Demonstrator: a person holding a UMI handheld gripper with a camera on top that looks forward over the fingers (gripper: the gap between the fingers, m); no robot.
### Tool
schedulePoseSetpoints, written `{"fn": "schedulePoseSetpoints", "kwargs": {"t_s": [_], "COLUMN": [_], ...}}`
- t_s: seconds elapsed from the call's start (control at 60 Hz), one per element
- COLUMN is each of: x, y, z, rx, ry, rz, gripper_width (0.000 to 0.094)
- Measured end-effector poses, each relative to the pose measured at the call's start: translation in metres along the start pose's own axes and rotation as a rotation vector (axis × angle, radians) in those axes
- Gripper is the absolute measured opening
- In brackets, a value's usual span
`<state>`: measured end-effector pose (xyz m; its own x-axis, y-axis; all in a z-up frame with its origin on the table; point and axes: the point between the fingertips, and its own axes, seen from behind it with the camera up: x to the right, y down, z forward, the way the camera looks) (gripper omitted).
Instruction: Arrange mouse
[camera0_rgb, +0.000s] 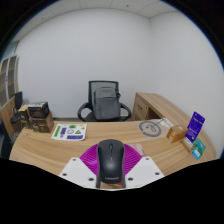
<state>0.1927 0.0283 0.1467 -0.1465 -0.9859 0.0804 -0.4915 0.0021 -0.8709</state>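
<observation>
A black computer mouse (110, 163) sits between my gripper's two fingers, its scroll wheel facing up. The magenta pads (92, 158) press against both of its sides. My gripper (111, 166) is shut on the mouse and holds it above the wooden desk (110, 133). The lower end of the mouse hides the fingertips.
On the desk beyond the mouse lie a green and white card (68, 131) and dark boxes (36, 117) to the left, a round clock-like item (153, 127) and a purple box (195, 123) to the right. A black office chair (103, 101) stands behind the desk.
</observation>
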Motion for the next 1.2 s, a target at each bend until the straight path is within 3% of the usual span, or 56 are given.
{"fn": "schedulePoseSetpoints", "kwargs": {"t_s": [0.15, 0.583, 0.767, 0.783, 0.833, 0.85, 0.883, 0.95, 1.2], "x": [0.036, 0.041, 0.039, 0.040, 0.045, 0.046, 0.047, 0.047, 0.040], "y": [0.000, 0.114, 0.125, 0.124, 0.119, 0.116, 0.110, 0.094, 0.044], "z": [0.051, 0.120, 0.119, 0.119, 0.116, 0.114, 0.109, 0.090, -0.049], "rx": [-0.025, -0.202, -0.218, -0.218, -0.208, -0.201, -0.191, -0.173, -0.143], "ry": [0.044, 0.018, -0.003, -0.002, 0.014, 0.016, 0.016, 0.006, -0.017], "rz": [0.004, 0.028, 0.017, 0.011, -0.014, -0.020, -0.030, -0.029, -0.042], "gripper_width": [0.0281, 0.0335, 0.0495, 0.0539, 0.0837, 0.0881, 0.0831, 0.0871, 0.0867]}}
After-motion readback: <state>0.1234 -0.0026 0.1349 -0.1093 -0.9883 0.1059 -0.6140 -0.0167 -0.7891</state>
